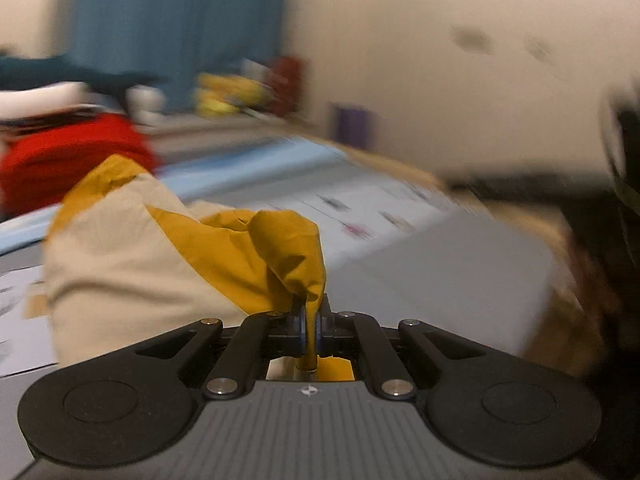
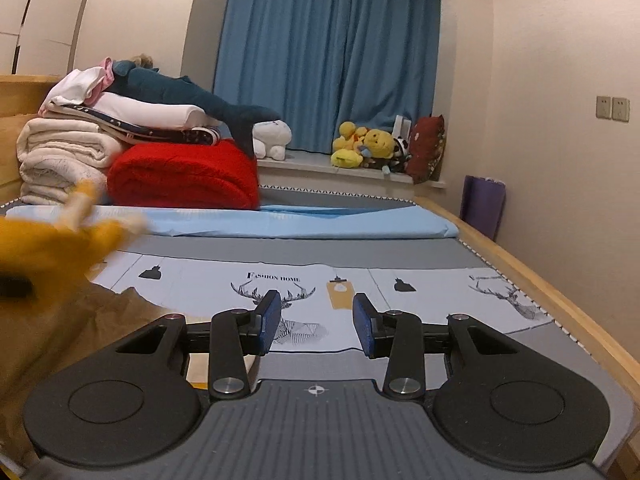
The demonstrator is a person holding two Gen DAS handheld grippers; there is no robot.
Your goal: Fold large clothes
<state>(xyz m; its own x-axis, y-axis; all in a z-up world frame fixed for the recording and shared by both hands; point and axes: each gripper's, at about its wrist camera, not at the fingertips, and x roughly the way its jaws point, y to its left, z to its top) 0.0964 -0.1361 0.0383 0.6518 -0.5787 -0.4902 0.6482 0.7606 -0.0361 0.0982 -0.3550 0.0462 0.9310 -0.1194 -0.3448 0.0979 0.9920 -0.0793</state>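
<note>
A bedroom with a blue curtain (image 2: 324, 52) behind, and the work surface is a bed whose printed sheet (image 2: 320, 280) carries deer drawings; folded bedding, a red blanket (image 2: 184, 176) and a plush shark (image 2: 192, 96) are stacked at its far left. The garment (image 1: 168, 248) — mustard yellow with a cream lining — is bunched and lifted off the sheet, a twisted tip of it clamped between the closed jaws of the left gripper (image 1: 311, 320). The left view is heavily smeared, which reads as a fast swing. The right gripper (image 2: 315, 322) hangs low over the sheet with its blue pads well apart and nothing between them; the garment shows only as a blur at that view's left edge. The risk, as I judge it, lies in that narrow pinch — so little cloth is held that a quick pull could slip it free, or the hanging bulk could drop crumpled rather than flat. With the right side idle, no second corner is steadied, so the fold line may skew.
</note>
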